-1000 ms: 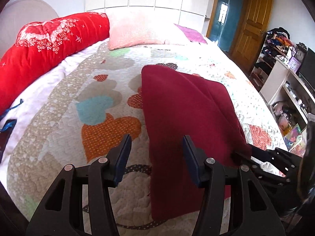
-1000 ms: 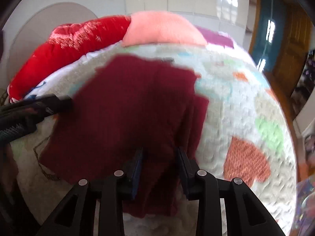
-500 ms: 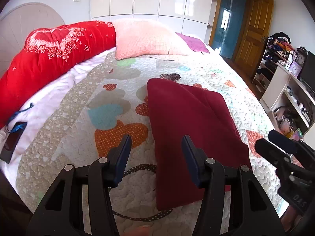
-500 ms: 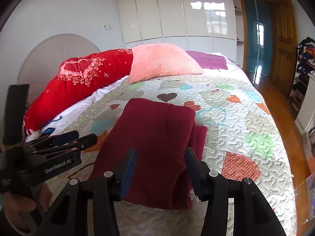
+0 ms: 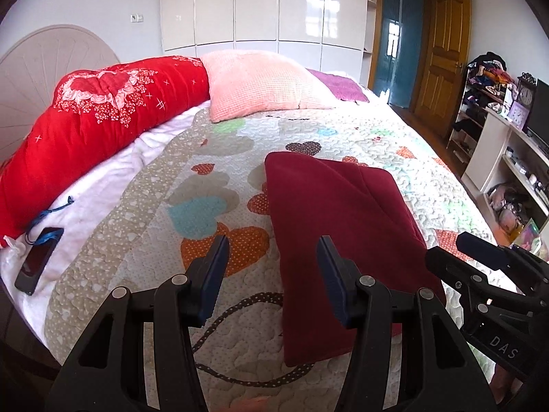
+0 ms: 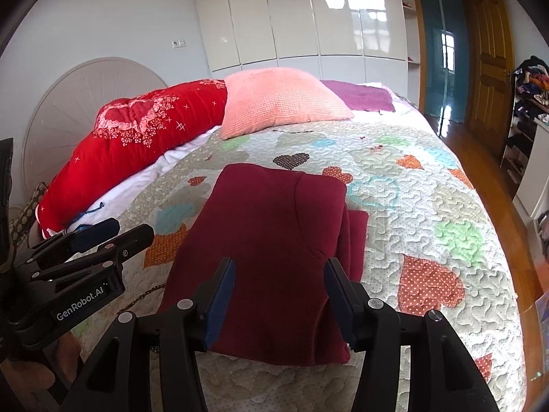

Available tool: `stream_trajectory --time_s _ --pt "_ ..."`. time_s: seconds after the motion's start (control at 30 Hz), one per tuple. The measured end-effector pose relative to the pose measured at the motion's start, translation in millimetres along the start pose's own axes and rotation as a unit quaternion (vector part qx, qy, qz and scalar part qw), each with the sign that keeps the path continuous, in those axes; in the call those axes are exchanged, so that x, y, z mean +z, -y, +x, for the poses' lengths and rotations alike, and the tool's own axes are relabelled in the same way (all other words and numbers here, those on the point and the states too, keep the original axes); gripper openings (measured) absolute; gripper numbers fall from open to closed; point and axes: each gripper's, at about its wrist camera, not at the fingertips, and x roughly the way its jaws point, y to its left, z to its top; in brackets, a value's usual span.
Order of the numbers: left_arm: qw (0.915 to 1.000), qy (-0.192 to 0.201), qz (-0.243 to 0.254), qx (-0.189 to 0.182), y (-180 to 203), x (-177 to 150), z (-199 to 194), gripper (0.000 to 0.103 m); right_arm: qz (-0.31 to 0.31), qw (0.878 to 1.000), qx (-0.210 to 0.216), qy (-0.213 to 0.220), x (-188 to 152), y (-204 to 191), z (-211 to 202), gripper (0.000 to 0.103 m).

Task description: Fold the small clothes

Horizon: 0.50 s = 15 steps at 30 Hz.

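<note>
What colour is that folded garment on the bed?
The folded garment is plain dark maroon, clearest in the right wrist view.

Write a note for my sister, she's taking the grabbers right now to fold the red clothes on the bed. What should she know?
Left gripper: jaws open, holding nothing, raised above the bed.
Right gripper: jaws open, holding nothing, raised above the garment's near edge.
The dark red garment lies flat on the heart-pattern quilt, folded into a rough rectangle, with a layer peeking out along its right side.
Done: the fold looks finished, or nearly.
Left: perhaps tuck in that right edge; no other clothes to fold are in view.
</note>
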Motion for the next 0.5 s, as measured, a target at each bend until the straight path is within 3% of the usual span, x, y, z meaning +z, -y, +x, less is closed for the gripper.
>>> stream_trajectory --time_s 0.5 --pt "1.0000 0.002 0.003 -0.001 2.7 -0.4 -0.1 0.053 0.003 1.000 0.005 -0.006 0.8 4.0 4.2 0.054"
